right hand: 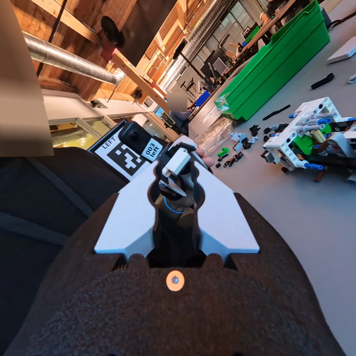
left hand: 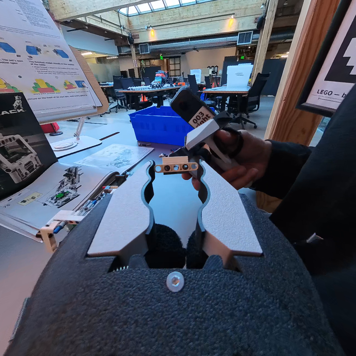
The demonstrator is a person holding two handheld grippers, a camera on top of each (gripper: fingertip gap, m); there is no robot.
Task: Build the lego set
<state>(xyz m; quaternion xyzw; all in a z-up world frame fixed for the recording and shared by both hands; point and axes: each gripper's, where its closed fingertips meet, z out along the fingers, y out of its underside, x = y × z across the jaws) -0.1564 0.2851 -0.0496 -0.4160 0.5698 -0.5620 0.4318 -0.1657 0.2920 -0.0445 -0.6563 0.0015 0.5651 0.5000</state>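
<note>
A tan beam (left hand: 176,167) with several holes hangs in the air between the fingertips of my left gripper (left hand: 177,165), which is open around it. My right gripper (right hand: 176,164) comes in from the right, held by a hand (left hand: 248,158), and appears shut on the beam from above and below. The beam is not clearly visible in the right wrist view, where the left gripper's camera (right hand: 134,134) faces me. The partly built white model (right hand: 308,140) lies on the grey table and also shows at the lower left of the left wrist view (left hand: 63,217).
An open instruction booklet (left hand: 57,192) lies at the left under a sheet on a stand (left hand: 48,57). A blue bin (left hand: 159,127) stands behind. A green bin (right hand: 279,63), plastic bags (right hand: 215,127) and loose small pieces (right hand: 240,140) lie by the model. A wooden post (left hand: 289,96) stands at the right. My left and right fingertips are right by each other.
</note>
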